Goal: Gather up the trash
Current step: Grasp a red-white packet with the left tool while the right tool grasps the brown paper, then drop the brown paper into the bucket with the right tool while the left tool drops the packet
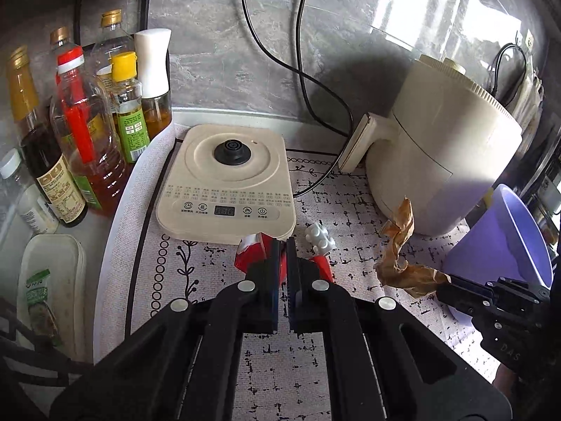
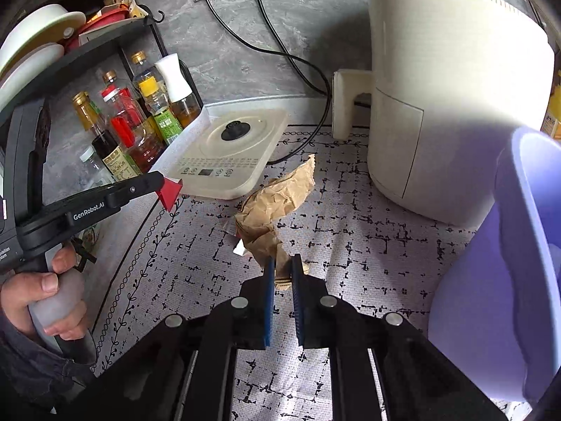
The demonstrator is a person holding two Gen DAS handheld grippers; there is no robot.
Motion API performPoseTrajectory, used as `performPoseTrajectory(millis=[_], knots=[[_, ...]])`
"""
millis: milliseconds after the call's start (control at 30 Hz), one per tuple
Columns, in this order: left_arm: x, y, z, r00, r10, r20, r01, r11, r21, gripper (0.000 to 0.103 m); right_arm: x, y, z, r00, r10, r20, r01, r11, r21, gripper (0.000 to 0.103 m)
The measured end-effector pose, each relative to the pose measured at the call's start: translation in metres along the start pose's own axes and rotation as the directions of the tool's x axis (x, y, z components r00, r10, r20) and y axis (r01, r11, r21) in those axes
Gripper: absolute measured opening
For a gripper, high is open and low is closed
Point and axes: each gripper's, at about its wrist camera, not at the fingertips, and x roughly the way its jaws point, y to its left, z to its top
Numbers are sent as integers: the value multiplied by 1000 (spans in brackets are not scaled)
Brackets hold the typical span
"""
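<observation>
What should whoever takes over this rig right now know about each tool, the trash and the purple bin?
Left tool: shut on the red wrapper, in front of the kettle base.
Right tool: shut on one end of the crumpled brown paper.
White toy block: on the mat just right of the left tool, not gripped.
Purple bin: at the right, beside the air fryer.
Done: both pieces gripped.
Left: carry both into the bin, release. Bin contents not visible.
</observation>
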Motion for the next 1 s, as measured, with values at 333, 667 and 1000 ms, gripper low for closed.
performPoseTrajectory(millis=[333,667,1000], knots=[[-62,-45,15,992,26,123,-28,1000,14,4,-57,-4,26,988,109,106,-102,992,-73,10],[-90,-99,27,981,-15,192,4,998,61,5,-114,-46,45,971,129,200,-121,991,-50,10],[-86,-166,39,974,-85,210,60,991,123,5,-155,-109,44,964,70,255,-72,997,-1,11]])
